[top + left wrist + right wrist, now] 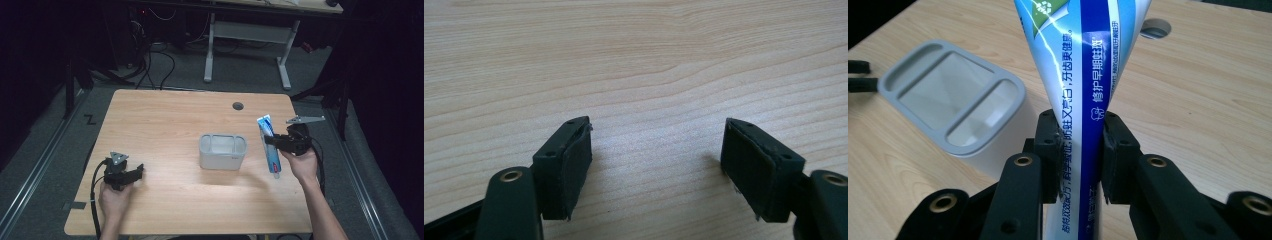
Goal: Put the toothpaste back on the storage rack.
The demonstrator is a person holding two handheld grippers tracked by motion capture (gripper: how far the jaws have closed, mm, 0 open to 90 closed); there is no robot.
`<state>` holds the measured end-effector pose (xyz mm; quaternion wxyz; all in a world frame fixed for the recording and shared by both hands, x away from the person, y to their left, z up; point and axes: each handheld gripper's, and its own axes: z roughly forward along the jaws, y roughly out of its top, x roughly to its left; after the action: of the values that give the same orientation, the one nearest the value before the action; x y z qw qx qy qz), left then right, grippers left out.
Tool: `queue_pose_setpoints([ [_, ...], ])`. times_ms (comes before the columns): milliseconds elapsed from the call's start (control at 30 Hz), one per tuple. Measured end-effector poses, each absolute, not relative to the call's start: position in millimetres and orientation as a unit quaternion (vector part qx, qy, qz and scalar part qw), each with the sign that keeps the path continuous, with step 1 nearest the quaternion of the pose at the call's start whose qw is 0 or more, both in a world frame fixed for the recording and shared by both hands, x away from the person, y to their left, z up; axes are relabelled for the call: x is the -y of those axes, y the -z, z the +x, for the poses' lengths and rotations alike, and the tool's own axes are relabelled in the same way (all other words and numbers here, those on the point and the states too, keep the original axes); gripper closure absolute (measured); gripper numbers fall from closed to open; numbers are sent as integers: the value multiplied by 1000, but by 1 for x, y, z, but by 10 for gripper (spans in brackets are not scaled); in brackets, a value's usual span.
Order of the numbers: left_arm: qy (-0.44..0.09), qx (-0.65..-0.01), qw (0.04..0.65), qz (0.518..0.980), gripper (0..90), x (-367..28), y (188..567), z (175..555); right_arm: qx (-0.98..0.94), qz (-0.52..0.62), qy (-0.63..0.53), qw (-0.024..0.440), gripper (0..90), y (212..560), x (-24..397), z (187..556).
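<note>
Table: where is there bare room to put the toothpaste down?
The table is bare behind the holder up to the far edge, and between the holder and the left gripper. It's tighter between the holder and the right gripper gripping the toothpaste.

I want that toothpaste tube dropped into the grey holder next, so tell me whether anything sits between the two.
Nothing visible does. The right gripper is shut on the toothpaste tube, held above the table to the right of the grey holder. Only bare wood lies between them, and the holder's compartments look empty.
</note>
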<state>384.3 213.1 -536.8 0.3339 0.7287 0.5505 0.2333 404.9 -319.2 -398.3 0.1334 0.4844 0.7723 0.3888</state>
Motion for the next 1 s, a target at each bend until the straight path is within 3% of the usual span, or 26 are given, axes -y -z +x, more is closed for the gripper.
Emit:
queue_pose_setpoints([
  [1000,-238,-550,331,729,292,-212,537,384,-763,412,-476,146,734,348,284,382],
])
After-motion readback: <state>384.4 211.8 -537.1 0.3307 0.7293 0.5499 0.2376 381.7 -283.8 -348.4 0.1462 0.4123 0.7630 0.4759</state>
